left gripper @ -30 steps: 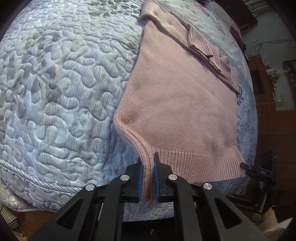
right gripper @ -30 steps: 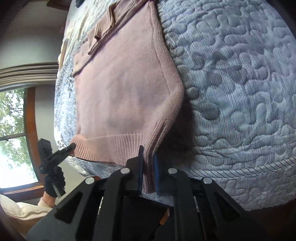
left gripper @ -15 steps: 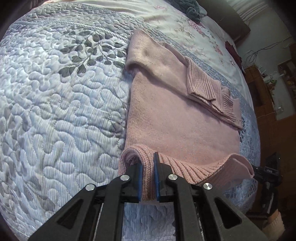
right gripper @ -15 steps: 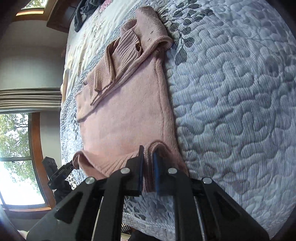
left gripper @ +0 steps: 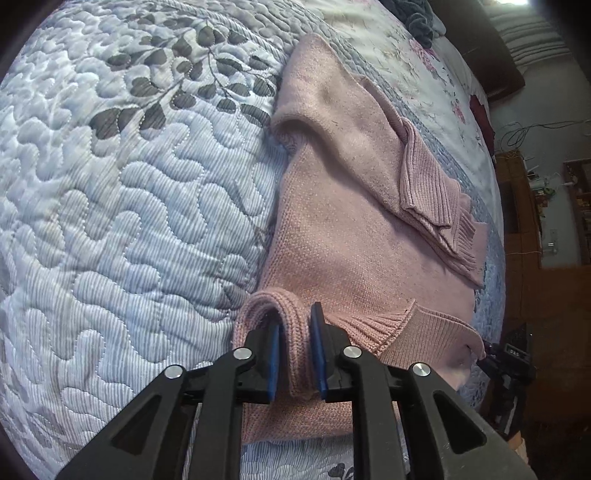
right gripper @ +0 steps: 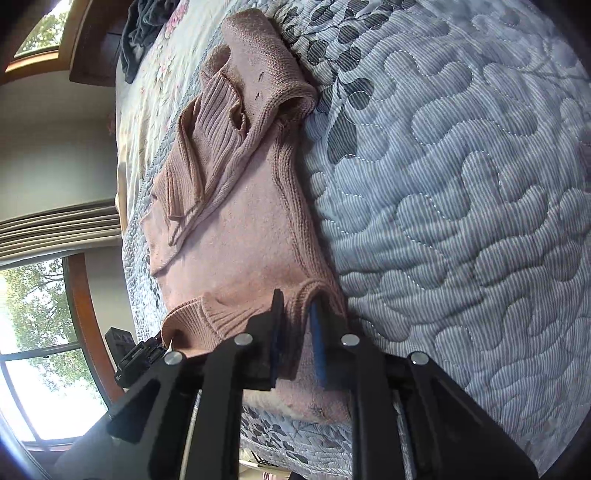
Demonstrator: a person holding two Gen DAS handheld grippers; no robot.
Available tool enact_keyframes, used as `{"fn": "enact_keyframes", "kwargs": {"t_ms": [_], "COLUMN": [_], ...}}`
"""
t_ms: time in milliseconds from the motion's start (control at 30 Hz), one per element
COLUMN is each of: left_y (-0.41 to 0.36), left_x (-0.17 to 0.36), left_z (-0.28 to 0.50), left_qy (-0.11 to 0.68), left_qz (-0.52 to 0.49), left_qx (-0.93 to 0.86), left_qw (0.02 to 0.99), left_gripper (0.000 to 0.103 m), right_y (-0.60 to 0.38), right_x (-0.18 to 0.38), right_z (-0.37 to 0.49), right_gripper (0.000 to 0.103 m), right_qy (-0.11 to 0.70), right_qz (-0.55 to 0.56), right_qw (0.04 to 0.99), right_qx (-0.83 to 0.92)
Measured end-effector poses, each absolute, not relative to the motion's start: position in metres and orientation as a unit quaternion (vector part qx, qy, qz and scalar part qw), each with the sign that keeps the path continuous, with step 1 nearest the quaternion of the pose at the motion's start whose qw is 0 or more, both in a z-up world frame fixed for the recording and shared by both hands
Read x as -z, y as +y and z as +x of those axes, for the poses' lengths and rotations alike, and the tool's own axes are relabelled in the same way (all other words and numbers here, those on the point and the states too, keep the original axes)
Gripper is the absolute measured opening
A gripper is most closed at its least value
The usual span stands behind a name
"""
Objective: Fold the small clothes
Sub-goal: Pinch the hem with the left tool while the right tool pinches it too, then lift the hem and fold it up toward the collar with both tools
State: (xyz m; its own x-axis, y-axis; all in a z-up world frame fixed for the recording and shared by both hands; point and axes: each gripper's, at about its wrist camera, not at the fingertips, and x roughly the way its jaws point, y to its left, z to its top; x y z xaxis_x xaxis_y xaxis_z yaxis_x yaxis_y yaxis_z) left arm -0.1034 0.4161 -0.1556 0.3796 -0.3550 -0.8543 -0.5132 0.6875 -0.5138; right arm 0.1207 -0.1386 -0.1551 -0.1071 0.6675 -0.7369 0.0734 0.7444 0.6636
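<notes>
Your left gripper [left gripper: 295, 349] has its blue fingers [left gripper: 272, 363] clenched on the ribbed hem [left gripper: 291, 317] of the pink sweater [left gripper: 343, 236], with a fold of the knit bunched up between them. The sweater lies on the quilt [left gripper: 129, 206] of the bed, its body spread flat and running away from you; the hem edge you hold is turned back over the body, so a rolled band of ribbing stretches from your fingers toward the other corner. Farther up, a sleeve [left gripper: 417, 184] is folded across the chest, its ribbed cuff lying on top. Beyond the sweater a floral sheet [left gripper: 406, 62] covers the far part of the bed, and a dark garment [left gripper: 417, 20] sits near the headboard. In the right wrist view, your right gripper [right gripper: 297, 332] grasps the opposite hem corner [right gripper: 299, 314] in the same way, fingers [right gripper: 317, 336] pinched on a thick fold of knit, close to the sweater's [right gripper: 240, 229] side seam. The quilt [right gripper: 461, 184] fills the space to the right of it. The left gripper [right gripper: 136, 356] shows at the other end of the turned-back hem, near a wood-framed window [right gripper: 40, 332].
</notes>
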Motion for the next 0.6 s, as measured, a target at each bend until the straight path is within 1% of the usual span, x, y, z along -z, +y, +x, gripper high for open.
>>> {"fn": "enact_keyframes", "kwargs": {"t_ms": [67, 100, 133, 167, 200, 300, 467, 600], "left_y": [0.416, 0.415, 0.415, 0.416, 0.419, 0.424, 0.404, 0.389], "left_x": [0.15, 0.147, 0.144, 0.141, 0.137, 0.128, 0.113, 0.118], "left_z": [-0.11, -0.114, -0.118, -0.122, -0.127, -0.137, -0.12, -0.091], "left_qy": [0.553, 0.551, 0.55, 0.549, 0.545, 0.542, 0.556, 0.569], "left_qz": [-0.398, -0.403, -0.405, -0.403, -0.404, -0.393, -0.29, -0.228], "left_qx": [-0.047, -0.043, -0.042, -0.048, -0.052, -0.062, -0.042, -0.029], "left_qw": [0.73, 0.73, 0.729, 0.731, 0.733, 0.74, 0.778, 0.79], "left_gripper": [0.021, 0.025, 0.036, 0.042, 0.045, 0.044, 0.045, 0.046], "right_y": [-0.141, -0.145, -0.149, -0.152, -0.156, -0.163, -0.149, -0.128], "right_x": [0.151, 0.147, 0.142, 0.138, 0.135, 0.127, 0.111, 0.103], "right_z": [0.118, 0.115, 0.114, 0.113, 0.112, 0.109, 0.098, 0.092], "right_gripper": [0.026, 0.039, 0.052, 0.055, 0.056, 0.056, 0.056, 0.056], "right_qy": [0.705, 0.701, 0.696, 0.692, 0.69, 0.686, 0.677, 0.67], "right_qz": [0.265, 0.268, 0.264, 0.258, 0.259, 0.253, 0.191, 0.148], "right_qw": [0.612, 0.616, 0.625, 0.633, 0.636, 0.642, 0.668, 0.68], "right_qx": [-0.242, -0.24, -0.235, -0.23, -0.231, -0.232, -0.242, -0.258]}}
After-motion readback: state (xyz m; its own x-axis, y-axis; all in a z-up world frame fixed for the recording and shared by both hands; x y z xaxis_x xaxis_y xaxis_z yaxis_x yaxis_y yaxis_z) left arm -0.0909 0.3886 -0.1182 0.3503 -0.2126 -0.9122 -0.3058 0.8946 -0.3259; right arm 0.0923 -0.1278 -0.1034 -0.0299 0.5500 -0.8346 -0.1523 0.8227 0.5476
